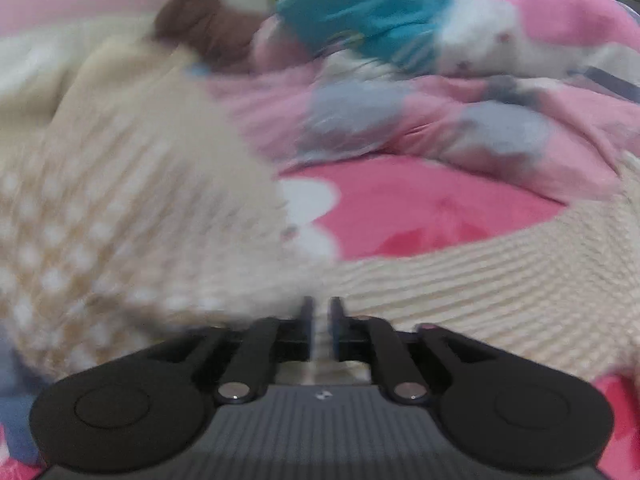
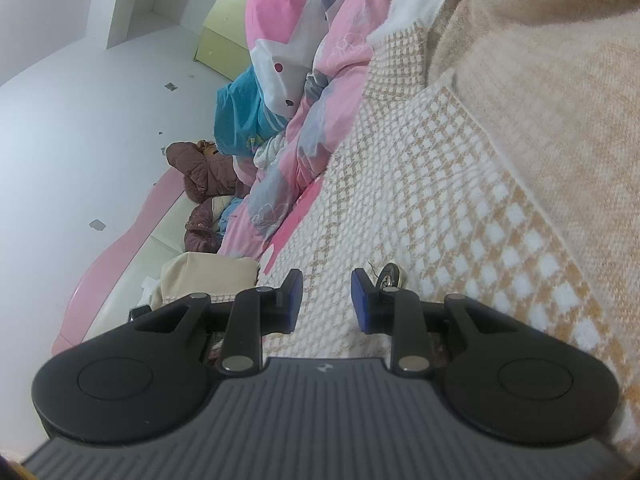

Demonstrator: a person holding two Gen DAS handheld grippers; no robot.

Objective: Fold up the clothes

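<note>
A cream and tan checked knit garment (image 1: 120, 208) lies on the bed, blurred with motion in the left wrist view. My left gripper (image 1: 320, 312) is shut on an edge of this garment, with cloth showing between the fingers. In the right wrist view the same checked knit (image 2: 440, 184) spreads under my right gripper (image 2: 326, 296), which is open with the knit lying between its blue pads (image 2: 362, 300). A small round metal piece (image 2: 390, 274) sits on the knit by the right pad. A plain tan fabric (image 2: 540, 80) overlaps the knit at the right.
A pink quilt with grey and white patches (image 1: 440, 120) is heaped behind. A teal cloth (image 1: 360, 12) and a brown padded jacket (image 1: 200, 20) lie beyond it. A pink sheet (image 1: 420, 216) shows under the knit. A white wall (image 2: 80, 120) and a pale green cabinet (image 2: 224, 40) stand behind the bed.
</note>
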